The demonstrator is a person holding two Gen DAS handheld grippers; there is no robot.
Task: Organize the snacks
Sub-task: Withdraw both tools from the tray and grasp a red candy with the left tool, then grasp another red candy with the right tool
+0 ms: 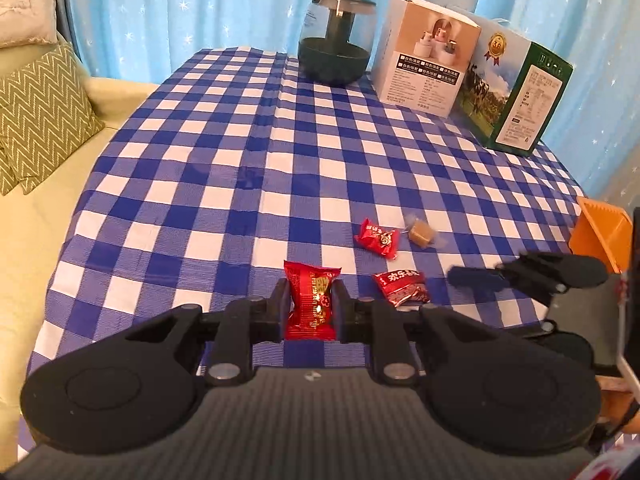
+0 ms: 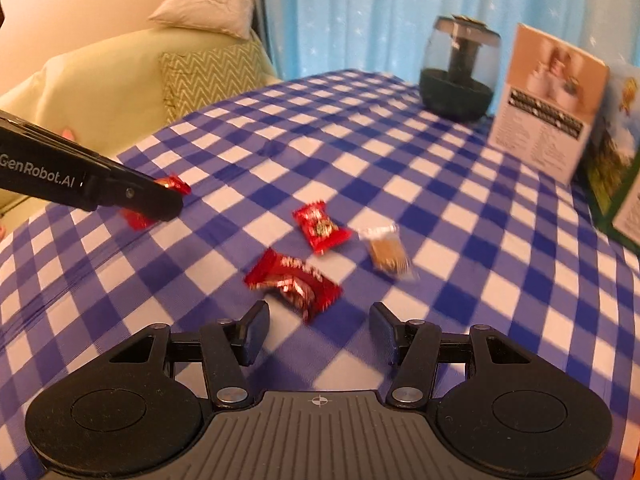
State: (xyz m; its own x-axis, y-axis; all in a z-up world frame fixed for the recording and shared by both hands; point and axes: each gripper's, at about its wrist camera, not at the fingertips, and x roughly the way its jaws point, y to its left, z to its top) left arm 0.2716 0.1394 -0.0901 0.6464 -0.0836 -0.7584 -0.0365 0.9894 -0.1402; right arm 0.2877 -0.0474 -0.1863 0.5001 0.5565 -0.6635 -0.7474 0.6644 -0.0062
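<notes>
My left gripper (image 1: 310, 304) is shut on a red snack packet (image 1: 311, 304) and holds it upright just above the checked tablecloth; it also shows from the side in the right wrist view (image 2: 168, 200). My right gripper (image 2: 318, 334) is open and empty, just short of a red packet (image 2: 296, 282) lying flat. Beyond it lie a smaller red packet (image 2: 320, 228) and a clear-wrapped brown candy (image 2: 386, 252). In the left wrist view these are the red packet (image 1: 402, 288), the smaller red packet (image 1: 378, 238) and the brown candy (image 1: 420, 234). The right gripper (image 1: 480, 274) enters from the right.
An orange container (image 1: 600, 232) stands at the table's right edge. A dark glass jar (image 1: 334, 52), a white carton (image 1: 426, 64) and a green carton (image 1: 516, 100) stand at the back. A sofa with cushions (image 1: 40, 116) lies to the left.
</notes>
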